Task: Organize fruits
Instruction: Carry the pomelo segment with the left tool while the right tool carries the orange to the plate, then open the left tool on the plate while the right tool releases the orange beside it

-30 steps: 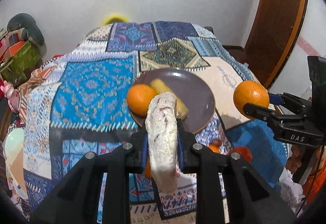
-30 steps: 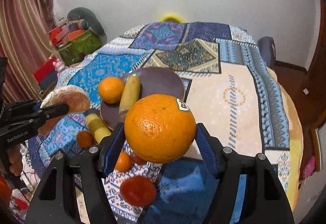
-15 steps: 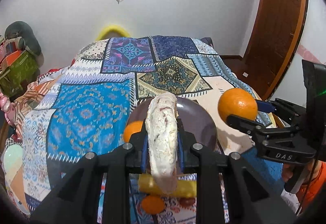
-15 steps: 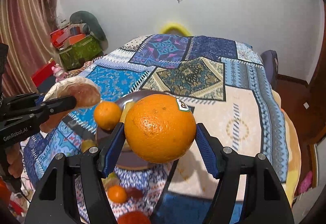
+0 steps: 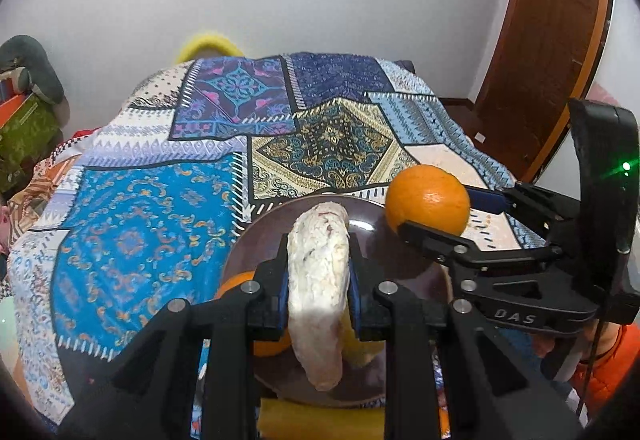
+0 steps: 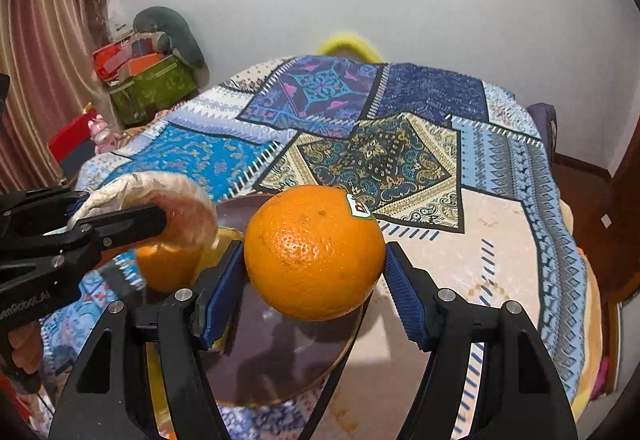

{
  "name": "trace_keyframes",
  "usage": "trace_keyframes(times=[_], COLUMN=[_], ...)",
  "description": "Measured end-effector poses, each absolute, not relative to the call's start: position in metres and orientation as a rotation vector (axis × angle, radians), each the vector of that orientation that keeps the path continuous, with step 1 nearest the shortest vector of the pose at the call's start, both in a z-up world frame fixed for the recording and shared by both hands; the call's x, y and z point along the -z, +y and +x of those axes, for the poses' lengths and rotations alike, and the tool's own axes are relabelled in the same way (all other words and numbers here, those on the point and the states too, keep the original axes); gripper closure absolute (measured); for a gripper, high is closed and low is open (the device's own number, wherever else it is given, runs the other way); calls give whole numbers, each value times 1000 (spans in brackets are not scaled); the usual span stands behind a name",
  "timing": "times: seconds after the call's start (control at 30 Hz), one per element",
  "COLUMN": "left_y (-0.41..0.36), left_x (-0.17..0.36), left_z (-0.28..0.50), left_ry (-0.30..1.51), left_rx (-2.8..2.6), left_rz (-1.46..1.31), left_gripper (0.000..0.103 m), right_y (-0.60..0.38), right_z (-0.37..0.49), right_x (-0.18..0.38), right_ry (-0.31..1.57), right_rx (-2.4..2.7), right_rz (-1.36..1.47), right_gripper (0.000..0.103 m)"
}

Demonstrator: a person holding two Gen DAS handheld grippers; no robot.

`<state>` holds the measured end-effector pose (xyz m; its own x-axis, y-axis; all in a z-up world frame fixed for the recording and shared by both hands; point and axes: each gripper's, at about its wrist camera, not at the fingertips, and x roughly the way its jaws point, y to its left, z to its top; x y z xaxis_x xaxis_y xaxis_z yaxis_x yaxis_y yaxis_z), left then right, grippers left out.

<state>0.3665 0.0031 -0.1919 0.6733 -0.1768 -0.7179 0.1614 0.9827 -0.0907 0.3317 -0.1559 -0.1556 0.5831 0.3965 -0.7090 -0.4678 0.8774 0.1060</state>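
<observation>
My left gripper is shut on a pale peeled pomelo wedge, held over the near part of the dark brown plate. It also shows in the right wrist view. My right gripper is shut on a large orange with a sticker, held above the plate; this orange shows in the left wrist view. A smaller orange and a yellow fruit lie on the plate, partly hidden.
The plate sits on a table under a patchwork cloth. A yellow fruit lies on the cloth just before the plate. A green box and clutter stand at the left, a wooden door at the right.
Both grippers have moved forward and lower over the plate with their fruit. The plate now lies closer beneath them and the loose fruits on the cloth have dropped out of sight.
</observation>
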Motion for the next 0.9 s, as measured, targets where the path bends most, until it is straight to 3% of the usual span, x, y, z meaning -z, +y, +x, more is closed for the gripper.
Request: trace_keyframes(times=[0.63, 0.8, 0.9], left_y=[1, 1, 2], left_x=[223, 213, 201], left_z=[390, 384, 377], left_ry=[903, 864, 824], left_rx=[223, 199, 191], left_rz=[-88, -53, -39], left_gripper=[79, 74, 63], right_y=[-139, -140, -141], right_z=[360, 360, 357], right_x=[182, 183, 183], right_ry=[861, 883, 885], right_rx=[-540, -538, -538], right_rz=[-216, -215, -226], right_gripper=[37, 36, 35])
